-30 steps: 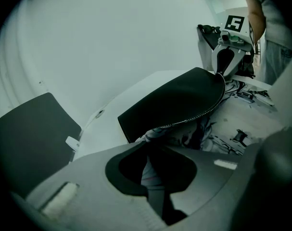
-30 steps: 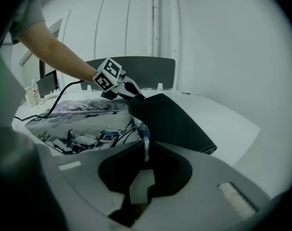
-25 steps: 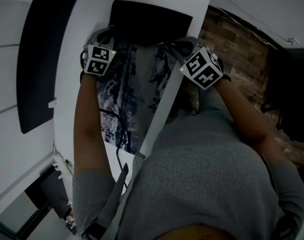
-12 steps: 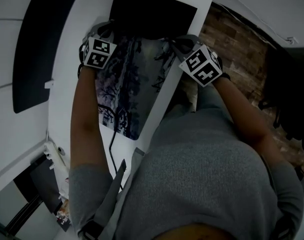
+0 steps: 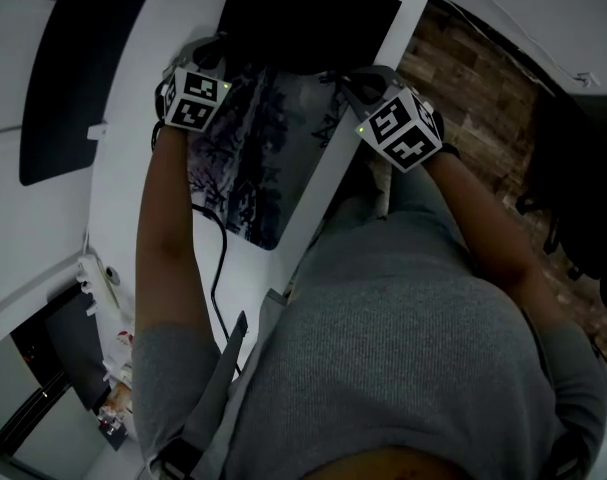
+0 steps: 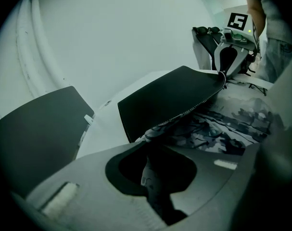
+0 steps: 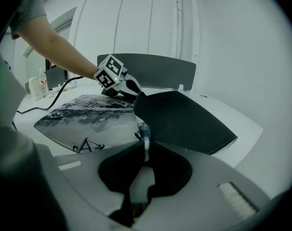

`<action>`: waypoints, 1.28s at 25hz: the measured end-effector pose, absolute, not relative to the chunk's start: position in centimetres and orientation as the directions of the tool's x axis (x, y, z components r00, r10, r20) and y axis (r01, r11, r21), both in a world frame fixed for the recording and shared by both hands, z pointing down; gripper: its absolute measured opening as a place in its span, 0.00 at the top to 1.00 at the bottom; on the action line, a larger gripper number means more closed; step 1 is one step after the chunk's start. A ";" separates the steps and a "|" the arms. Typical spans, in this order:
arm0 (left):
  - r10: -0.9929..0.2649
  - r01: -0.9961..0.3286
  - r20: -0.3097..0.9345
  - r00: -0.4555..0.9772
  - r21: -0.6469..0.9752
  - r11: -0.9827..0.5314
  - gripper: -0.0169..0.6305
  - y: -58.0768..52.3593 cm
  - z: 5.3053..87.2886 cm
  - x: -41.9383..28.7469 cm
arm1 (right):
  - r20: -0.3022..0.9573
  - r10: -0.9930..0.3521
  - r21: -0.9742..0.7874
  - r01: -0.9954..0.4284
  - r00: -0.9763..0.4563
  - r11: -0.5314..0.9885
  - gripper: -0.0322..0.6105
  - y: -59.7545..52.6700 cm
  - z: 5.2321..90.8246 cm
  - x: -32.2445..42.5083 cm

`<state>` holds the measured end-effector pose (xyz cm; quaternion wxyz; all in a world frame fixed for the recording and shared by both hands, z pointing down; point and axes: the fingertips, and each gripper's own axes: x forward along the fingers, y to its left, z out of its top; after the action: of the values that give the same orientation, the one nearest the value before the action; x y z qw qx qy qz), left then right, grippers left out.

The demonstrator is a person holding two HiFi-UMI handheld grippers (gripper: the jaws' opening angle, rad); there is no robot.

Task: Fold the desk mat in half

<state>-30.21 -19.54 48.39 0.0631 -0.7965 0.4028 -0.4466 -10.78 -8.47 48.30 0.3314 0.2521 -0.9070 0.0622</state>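
A person leans over a long white worktop (image 5: 118,178), seen from above, with a gripper in each hand. The desk mat (image 5: 248,158) lies lengthwise on the worktop, close to its right edge, and is partly doubled over. The left gripper (image 6: 149,148) pinches one corner of the mat's raised edge. The right gripper (image 7: 146,148) pinches the other corner. In each gripper view a sliver of mat runs down between jaws that are almost together. The two grippers sit side by side at opposite sides of the mat. Beyond them, toward the far end of the worktop, the mat's black underside (image 5: 313,23) faces up. On the person's side of them the printed face (image 7: 83,112), a grey pattern of bare trees, lies flat and uncovered. A dark cable (image 5: 215,268) curls on the worktop by the mat's near left corner. A dark panel (image 5: 73,68) stands off the worktop's left edge. The fold looks under way but not finished, since a good stretch of print is not yet covered. The next move probably calls for both grippers to carry the held edge across that print to the mat's near end. They would need to stay abreast so the edge stays square, then set corner on corner, lower the flap and only then let go.
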 end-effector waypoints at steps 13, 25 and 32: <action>-0.709 -0.612 0.659 0.251 -0.459 -0.643 0.93 -14.8 48.5 -32.6 | 0.635 -0.310 -0.018 -0.415 -0.707 0.909 0.91 -3.6 48.2 -12.9; -0.714 -0.626 0.658 0.240 -0.457 -0.632 0.93 -9.9 48.5 -34.9 | 0.659 -0.178 -0.064 -0.290 -0.731 0.955 0.91 1.2 48.3 -15.0; -0.714 -0.623 0.663 0.227 -0.464 -0.629 0.93 -7.3 48.4 -36.1 | 0.666 -0.092 -0.104 -0.214 -0.740 0.971 0.91 3.9 48.0 -16.4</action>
<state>-36.09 -7.31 48.41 0.0499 -0.7818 0.4276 -0.4511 -16.38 3.87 47.96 0.3507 0.0822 -0.9288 0.0871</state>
